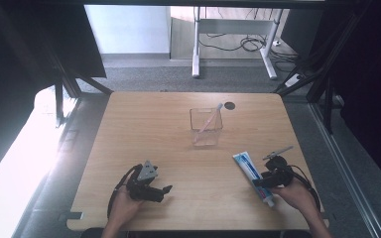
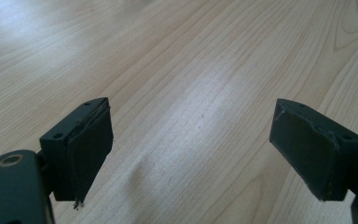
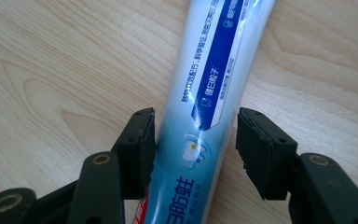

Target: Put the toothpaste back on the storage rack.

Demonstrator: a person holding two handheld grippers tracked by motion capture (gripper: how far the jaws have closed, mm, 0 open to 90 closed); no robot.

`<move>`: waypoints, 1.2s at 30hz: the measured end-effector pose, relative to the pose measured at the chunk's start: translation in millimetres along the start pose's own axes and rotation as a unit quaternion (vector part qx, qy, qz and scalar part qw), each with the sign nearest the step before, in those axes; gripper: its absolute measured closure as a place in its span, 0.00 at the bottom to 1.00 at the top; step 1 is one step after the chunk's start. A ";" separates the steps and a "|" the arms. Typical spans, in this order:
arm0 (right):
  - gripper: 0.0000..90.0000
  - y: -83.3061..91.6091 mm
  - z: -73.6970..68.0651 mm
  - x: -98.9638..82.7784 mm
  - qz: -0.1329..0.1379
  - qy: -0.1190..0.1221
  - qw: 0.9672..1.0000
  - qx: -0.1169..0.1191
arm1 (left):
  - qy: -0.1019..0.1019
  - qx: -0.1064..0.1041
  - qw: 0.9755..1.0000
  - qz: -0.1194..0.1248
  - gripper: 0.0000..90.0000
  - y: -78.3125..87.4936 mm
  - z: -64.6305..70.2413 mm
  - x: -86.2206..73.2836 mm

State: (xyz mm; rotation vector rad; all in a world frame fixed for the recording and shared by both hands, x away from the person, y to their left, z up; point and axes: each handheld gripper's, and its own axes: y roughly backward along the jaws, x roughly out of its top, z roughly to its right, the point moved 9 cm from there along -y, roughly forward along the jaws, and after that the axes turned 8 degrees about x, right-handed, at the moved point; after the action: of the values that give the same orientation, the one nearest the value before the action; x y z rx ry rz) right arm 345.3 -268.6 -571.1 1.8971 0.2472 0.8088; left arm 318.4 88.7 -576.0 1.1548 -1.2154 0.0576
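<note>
A white and blue toothpaste tube (image 1: 248, 168) lies flat on the wooden table (image 1: 154, 129) at the front right. My right gripper (image 1: 261, 183) straddles the tube near its cap end. In the right gripper view its jaws stand on either side of the tube (image 3: 214, 70): the left pad touches the tube's edge and the right pad is a hair off it, so the right gripper (image 3: 193, 126) is open. My left gripper (image 1: 165, 191) rests at the front left, open wide over bare wood (image 2: 191, 121). A clear cup (image 1: 206, 131) at mid-table holds a pink toothbrush (image 1: 210, 118) that leans against its rim.
A thin grey stick-like item (image 1: 278, 152) lies just behind my right gripper near the table's right edge. A dark round hole (image 1: 229, 105) is in the tabletop behind the cup. Beyond the far edge are desk legs and cables on the floor.
</note>
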 end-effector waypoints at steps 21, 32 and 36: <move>0.54 -24.2 1.2 8.2 -0.071 0.010 0.996 -0.055 | -0.009 -0.004 1.000 -0.008 0.15 -2.8 3.4 -1.8; 0.78 -16.5 -2.6 8.8 -0.058 0.026 0.997 -0.053 | -0.013 -0.004 1.000 -0.011 0.15 -4.2 4.8 -2.7; 0.80 -15.2 -3.4 7.7 -0.048 0.028 0.997 -0.046 | -0.013 -0.004 1.000 -0.011 0.15 -4.4 5.2 -2.7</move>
State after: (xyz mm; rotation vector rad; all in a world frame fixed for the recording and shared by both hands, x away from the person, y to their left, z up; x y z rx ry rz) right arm 351.6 -255.3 -580.2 1.7645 0.3264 0.7958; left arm 316.3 84.3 -581.4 1.1642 -1.2240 0.0209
